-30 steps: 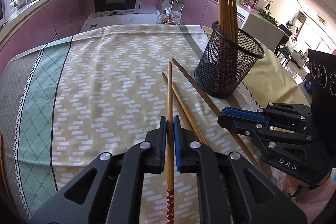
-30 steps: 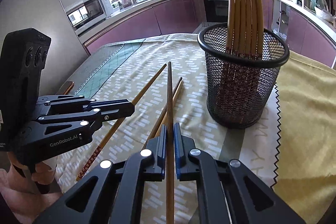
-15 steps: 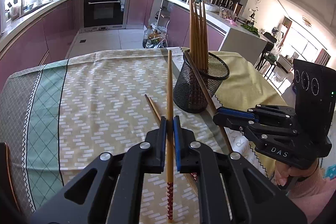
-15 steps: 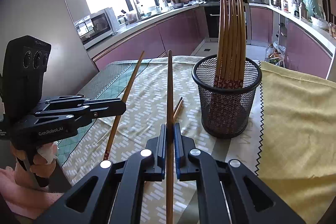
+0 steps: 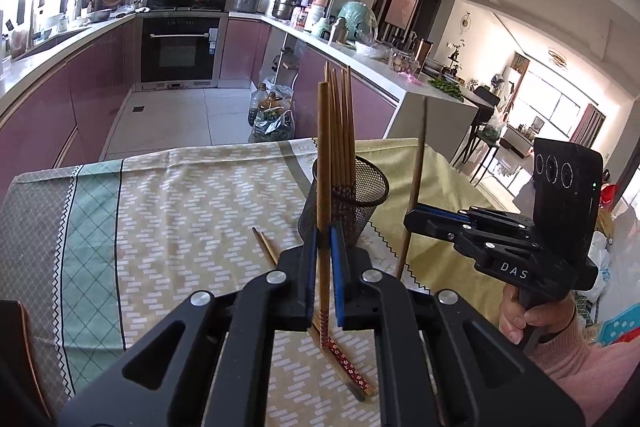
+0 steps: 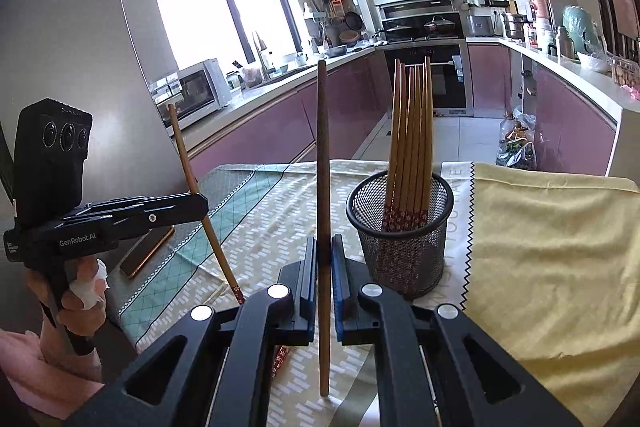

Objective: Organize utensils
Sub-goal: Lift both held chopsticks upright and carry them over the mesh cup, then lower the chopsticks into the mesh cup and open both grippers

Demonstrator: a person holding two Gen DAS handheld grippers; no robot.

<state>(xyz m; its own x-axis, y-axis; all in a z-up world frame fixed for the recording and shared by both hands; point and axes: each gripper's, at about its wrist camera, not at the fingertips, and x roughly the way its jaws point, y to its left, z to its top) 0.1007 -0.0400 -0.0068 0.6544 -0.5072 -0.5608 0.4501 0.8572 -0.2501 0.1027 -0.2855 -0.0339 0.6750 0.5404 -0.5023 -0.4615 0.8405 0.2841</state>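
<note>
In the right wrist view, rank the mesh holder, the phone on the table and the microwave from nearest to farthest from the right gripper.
1. Mesh holder, just ahead, slightly right of the right gripper.
2. Phone, on the table at the left.
3. Microwave, far off on the counter, left.

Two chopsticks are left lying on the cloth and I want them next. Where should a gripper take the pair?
Grip the chopsticks on the cloth at their bare wooden end, from above with jaws across the shafts. They lie flat side by side, and that end shows clear beside the mesh cup.
</note>
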